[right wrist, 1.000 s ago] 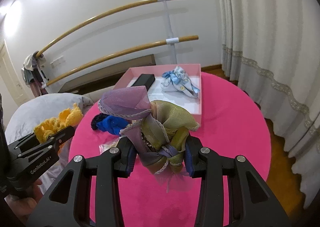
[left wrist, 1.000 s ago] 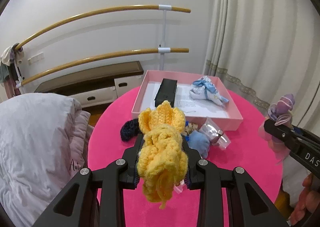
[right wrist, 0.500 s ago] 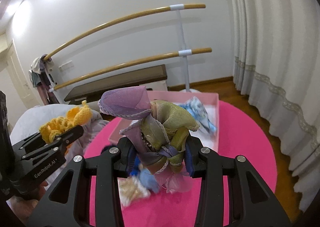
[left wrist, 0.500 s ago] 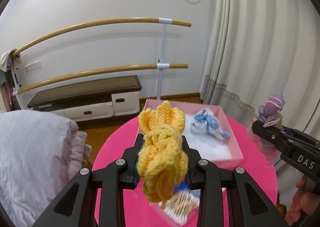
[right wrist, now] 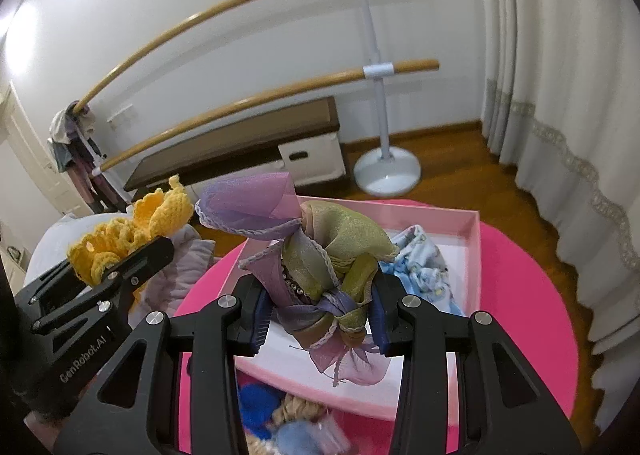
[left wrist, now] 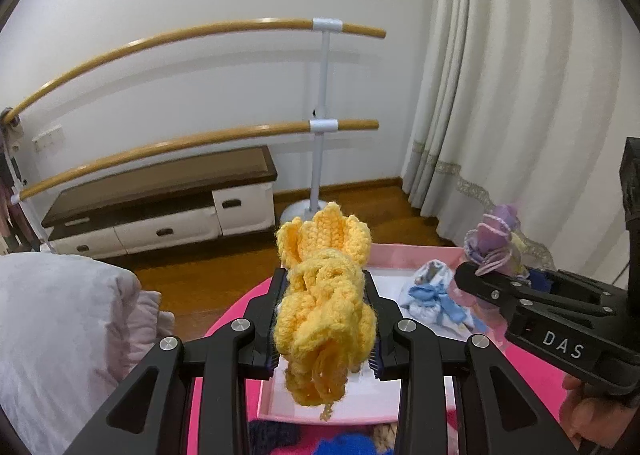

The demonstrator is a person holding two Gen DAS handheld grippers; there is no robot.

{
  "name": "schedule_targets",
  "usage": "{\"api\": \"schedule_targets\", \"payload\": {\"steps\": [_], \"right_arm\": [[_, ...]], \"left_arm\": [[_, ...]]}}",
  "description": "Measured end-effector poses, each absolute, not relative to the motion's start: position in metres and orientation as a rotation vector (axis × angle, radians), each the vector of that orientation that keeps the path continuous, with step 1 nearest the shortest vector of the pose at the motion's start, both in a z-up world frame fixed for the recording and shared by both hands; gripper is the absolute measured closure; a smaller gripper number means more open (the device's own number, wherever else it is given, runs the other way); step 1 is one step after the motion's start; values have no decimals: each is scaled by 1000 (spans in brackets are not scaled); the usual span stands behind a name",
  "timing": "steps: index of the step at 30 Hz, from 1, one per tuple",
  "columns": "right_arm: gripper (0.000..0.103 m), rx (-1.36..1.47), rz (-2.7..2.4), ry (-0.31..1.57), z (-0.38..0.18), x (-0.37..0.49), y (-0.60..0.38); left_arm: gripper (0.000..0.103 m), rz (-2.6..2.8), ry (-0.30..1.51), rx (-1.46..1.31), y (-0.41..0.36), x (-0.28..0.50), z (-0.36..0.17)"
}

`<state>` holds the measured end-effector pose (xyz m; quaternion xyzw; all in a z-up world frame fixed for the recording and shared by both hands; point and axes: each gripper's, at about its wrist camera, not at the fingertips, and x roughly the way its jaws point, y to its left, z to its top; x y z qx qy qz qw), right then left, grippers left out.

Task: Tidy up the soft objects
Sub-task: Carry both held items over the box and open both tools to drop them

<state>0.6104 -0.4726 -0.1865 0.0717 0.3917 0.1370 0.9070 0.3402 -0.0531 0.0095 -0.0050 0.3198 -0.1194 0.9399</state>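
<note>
My left gripper (left wrist: pixel 325 319) is shut on a yellow crocheted piece (left wrist: pixel 326 315) and holds it above the near rim of the pink box (left wrist: pixel 416 253). My right gripper (right wrist: pixel 318 313) is shut on a purple and green organza bow (right wrist: pixel 316 255), held over the pink box (right wrist: pixel 474 239). A light blue patterned cloth (right wrist: pixel 426 267) lies inside the box; it also shows in the left wrist view (left wrist: pixel 430 295). Each gripper shows in the other's view: the right one (left wrist: pixel 488 275), the left one (right wrist: pixel 120 251).
The box sits on a round pink table (right wrist: pixel 532 315). Blue and dark knitted items (right wrist: pixel 256 407) and a bag of swabs lie on the table in front of the box. A grey quilt (left wrist: pixel 56 331) is at the left, curtains (left wrist: pixel 520 95) at the right.
Both grippers have moved forward and higher with their loads, from over the table's near part to over the pink box. The black case in the box is out of sight now.
</note>
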Motion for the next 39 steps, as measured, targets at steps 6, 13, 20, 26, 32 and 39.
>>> {"api": "schedule_targets", "payload": {"steps": [6, 13, 20, 26, 32, 39], "right_arm": [[66, 183, 278, 875, -206, 649, -471], [65, 188, 271, 923, -225, 680, -465], [65, 211, 250, 968, -244, 701, -466], [58, 247, 222, 991, -255, 712, -473], [29, 272, 200, 997, -258, 712, -479], [0, 301, 171, 960, -249, 700, -488]], "left_arm": [[73, -245, 734, -16, -67, 413, 0], [73, -232, 805, -12, -88, 480, -9], [72, -222, 874, -7, -104, 524, -30], [71, -227, 910, -9, -112, 548, -45], [51, -207, 905, 12, -113, 550, -51], [13, -157, 824, 21, -111, 521, -45]]}}
